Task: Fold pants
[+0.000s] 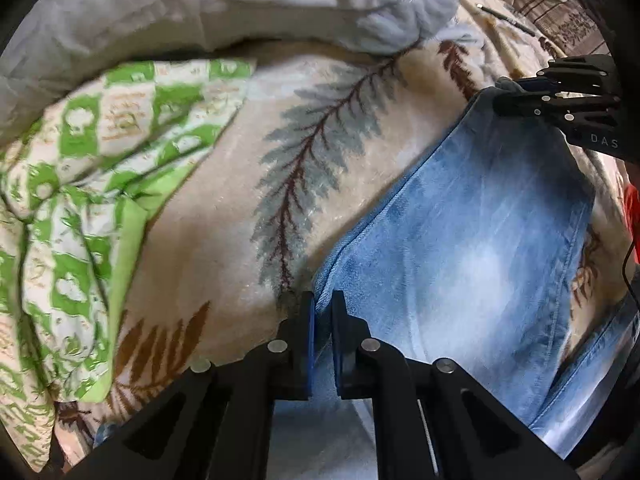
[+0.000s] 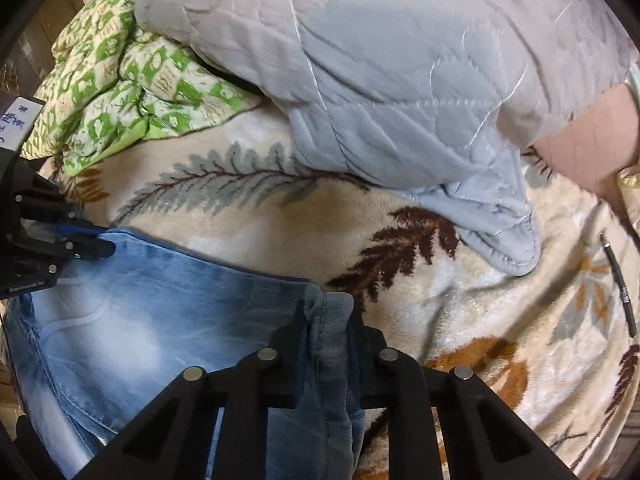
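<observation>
We see the pants point(image 1: 472, 240) lying flat on the bed point(image 1: 224, 264), their far edge running straight from the left tool point(image 1: 323, 308) to the right tool point(image 2: 325, 312). Each tool is pinched narrow on one corner of that edge, the denim spreading back beneath both. We judge both hands equally placed to carry the edge over. No containers are visible.

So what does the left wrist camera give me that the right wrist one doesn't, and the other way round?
Only the left wrist view: the left gripper seen from behind, shut on the jeans edge.

Only the right wrist view: the right gripper clamping a bunched denim fold, and a pink panel behind the bedding.

Both: the jeans, fern-print blanket, green checked quilt, grey quilted cover, a dark pen-like stick, and the opposite gripper pinching the same edge.
</observation>
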The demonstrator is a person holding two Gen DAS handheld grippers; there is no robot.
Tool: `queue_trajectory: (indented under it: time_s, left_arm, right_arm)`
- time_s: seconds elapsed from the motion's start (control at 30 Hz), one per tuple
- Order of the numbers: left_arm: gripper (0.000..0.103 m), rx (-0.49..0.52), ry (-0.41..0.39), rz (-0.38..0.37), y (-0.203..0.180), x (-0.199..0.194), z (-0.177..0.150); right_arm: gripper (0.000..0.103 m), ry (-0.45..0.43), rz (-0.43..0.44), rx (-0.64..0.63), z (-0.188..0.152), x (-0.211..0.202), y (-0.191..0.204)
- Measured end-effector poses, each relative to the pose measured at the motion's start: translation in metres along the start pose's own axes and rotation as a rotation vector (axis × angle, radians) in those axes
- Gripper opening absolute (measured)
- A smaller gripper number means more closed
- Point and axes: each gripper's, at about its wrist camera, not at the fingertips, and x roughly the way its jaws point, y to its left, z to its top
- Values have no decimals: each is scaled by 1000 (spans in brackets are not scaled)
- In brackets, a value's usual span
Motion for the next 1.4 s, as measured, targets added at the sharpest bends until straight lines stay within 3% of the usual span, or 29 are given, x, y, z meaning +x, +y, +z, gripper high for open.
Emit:
queue_trajectory:
  time_s: [0.13,0.37,0.57,0.8,0.97,1.27,1.4]
  left_arm:
    - [7,2,-101,16,-11,-42,-2]
    - [7,63,-264,57,-66,-119,-37]
    - [7,57,-382,40,-123,-162,-113]
    - [7,40,-447,13,-189,-148,-206]
    - [7,10,-428,-33,-226,-119,-248]
    - [7,-84,-389,-126,-247,-68,-277]
    - [7,-110,-353,-143,-250,-49,-283]
  right_arm:
    - [18,-60,-12,-2,-6,-28,-2]
    - [18,-238,-22,-34,-48,-120,0]
    - [18,-341,-2,-73,-121,-190,21]
    - [18,-325,-25,-20,-232,-212,65]
    - [18,-297,-4,66,-302,-204,81]
    - [18,-177,82,304,-379,-167,78]
    - [18,-124,52,324,-395,-153,84]
